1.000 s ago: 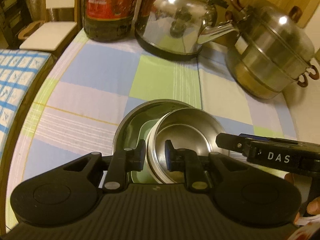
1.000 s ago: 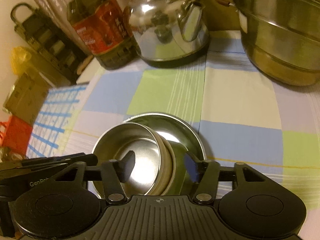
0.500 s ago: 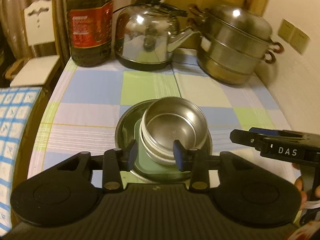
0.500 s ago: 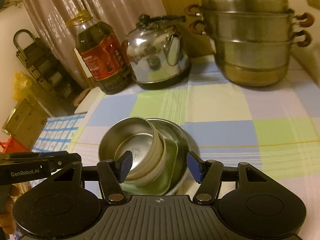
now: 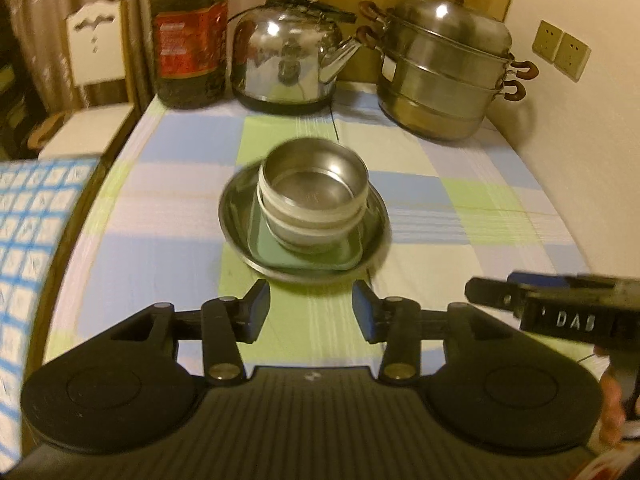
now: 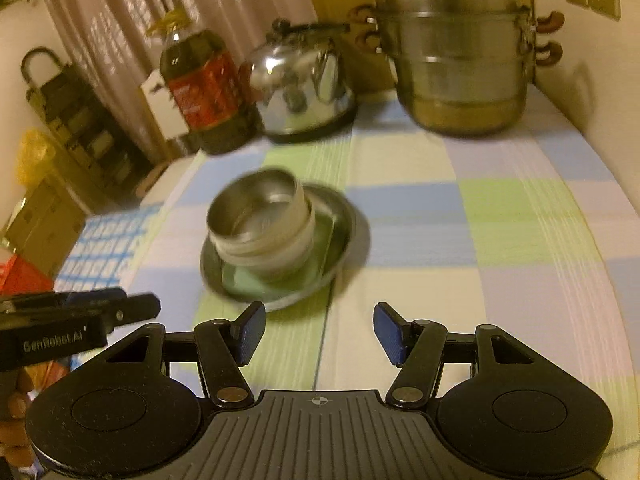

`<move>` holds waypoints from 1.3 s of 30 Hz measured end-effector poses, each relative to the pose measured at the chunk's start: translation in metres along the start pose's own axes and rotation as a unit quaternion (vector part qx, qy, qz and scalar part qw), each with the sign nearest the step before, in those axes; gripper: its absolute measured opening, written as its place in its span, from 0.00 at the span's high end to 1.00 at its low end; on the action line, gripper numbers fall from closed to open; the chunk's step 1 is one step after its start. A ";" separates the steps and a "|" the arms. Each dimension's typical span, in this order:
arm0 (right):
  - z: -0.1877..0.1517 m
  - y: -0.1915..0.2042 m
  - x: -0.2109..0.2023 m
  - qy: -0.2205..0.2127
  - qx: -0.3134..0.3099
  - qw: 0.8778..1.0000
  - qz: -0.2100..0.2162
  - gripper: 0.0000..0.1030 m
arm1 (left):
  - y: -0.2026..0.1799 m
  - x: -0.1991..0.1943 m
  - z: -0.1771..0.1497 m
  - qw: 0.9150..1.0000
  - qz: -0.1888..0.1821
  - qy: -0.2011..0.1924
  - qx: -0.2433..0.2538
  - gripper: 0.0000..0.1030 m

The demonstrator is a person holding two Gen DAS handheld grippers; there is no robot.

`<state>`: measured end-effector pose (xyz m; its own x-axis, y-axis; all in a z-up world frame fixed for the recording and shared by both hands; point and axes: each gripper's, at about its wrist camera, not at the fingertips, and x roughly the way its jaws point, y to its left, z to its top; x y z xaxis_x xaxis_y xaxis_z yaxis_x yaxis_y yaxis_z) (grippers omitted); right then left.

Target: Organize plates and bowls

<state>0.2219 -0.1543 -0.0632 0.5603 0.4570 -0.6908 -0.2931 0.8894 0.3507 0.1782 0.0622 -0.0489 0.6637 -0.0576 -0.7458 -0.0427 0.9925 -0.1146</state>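
Checked tablecloth (image 5: 192,216), curtains (image 6: 132,20), wall sockets (image 5: 560,48).

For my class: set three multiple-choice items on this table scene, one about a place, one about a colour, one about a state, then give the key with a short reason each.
1. Where does the steel bowl sit?
A. beside the kettle
B. atop the stack in the round steel plate
C. on the chair

2. What colour is the square tray under the bowls?
A. pale green
B. red
C. black

3. How are the left tool and right tool?
A. both shut on bowls
B. one holds a plate
C. both open, empty

Key: B, the bowl tops the stack; A, green shows under the bowls; C, jaws apart, nothing between.
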 end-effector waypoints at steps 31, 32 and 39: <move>-0.126 -0.043 -0.151 0.005 -0.025 0.999 0.025 0.42 | -0.121 -0.114 -0.135 0.999 0.041 0.017 -0.004 0.61; -0.127 -0.043 -0.152 0.004 -0.024 0.999 0.025 0.42 | -0.121 -0.115 -0.137 0.999 0.039 0.015 -0.002 0.61; -0.132 -0.038 -0.153 0.007 -0.024 1.000 0.018 0.42 | -0.122 -0.121 -0.142 1.000 0.029 0.010 0.006 0.61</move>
<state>0.0450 -0.2583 -0.0544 0.5380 0.4885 -0.6870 -0.3494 0.8709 0.3456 -0.0031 -0.0671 -0.0379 0.6451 -0.0018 -0.7641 -0.0713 0.9955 -0.0625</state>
